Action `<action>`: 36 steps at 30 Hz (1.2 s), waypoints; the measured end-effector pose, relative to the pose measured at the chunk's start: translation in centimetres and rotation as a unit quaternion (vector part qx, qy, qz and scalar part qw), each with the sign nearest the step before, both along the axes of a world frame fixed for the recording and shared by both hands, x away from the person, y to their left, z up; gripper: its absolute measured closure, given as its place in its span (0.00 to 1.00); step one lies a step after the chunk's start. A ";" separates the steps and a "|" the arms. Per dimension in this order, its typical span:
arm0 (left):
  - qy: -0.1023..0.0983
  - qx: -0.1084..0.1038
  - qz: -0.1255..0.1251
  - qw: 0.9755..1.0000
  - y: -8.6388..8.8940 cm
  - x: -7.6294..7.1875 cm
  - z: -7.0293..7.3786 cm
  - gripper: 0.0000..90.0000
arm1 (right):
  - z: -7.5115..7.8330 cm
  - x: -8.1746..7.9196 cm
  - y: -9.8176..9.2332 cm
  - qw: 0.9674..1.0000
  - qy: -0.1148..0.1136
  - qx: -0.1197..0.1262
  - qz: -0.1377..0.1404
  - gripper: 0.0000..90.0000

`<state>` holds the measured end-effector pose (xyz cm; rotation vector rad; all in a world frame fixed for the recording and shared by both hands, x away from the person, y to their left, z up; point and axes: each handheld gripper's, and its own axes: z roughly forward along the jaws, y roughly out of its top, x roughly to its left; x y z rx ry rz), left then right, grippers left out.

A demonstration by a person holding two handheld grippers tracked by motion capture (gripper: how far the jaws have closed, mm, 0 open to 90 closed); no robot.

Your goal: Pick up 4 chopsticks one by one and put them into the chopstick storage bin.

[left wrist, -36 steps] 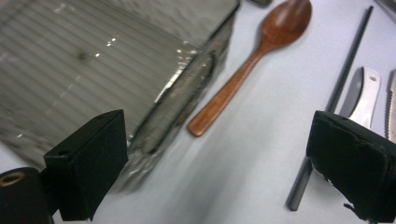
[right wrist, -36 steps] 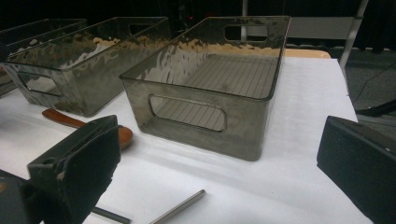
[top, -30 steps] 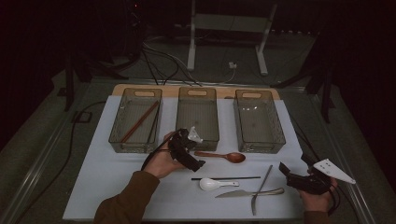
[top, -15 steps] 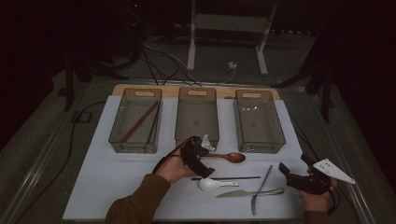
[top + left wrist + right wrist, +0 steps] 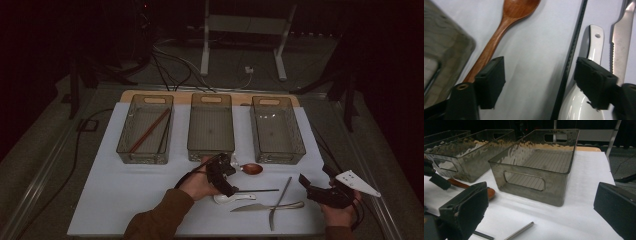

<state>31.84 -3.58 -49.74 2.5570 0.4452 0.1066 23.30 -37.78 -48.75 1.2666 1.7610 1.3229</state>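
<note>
the left tool (image 5: pixel 226 176) hangs low over the white bench (image 5: pixel 125 190) just in front of the middle bin (image 5: pixel 211 126), its jaws apart and just now narrowing with nothing pinched between them; in the left gripper view one pad stands over the handle of the wooden spoon (image 5: pixel 499 40) and the other over the white ceramic spoon (image 5: pixel 584 100), with a thin black chopstick (image 5: pixel 571 55) lying in the gap between them and a serrated knife (image 5: pixel 621 50) just beyond. the right tool (image 5: pixel 314 191) sits near the bench's right edge with its jaws wide and empty, facing the right bin (image 5: pixel 541 167).
</note>
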 end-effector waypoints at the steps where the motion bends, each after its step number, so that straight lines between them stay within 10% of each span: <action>1: 0.001 0.000 -0.003 1.000 -0.1 0.0 0.0 0.38 | 0.0 0.0 0.0 1.000 0.000 0.000 0.000 0.00; 9: -0.001 0.027 -0.021 0.999 -0.7 -0.2 -0.6 0.57 | 0.0 0.0 0.0 1.000 0.000 0.000 0.000 0.00; 36: 0.011 0.012 -0.053 0.998 -1.7 0.1 -0.6 0.97 | 0.0 0.0 0.0 1.000 0.002 0.002 0.000 0.00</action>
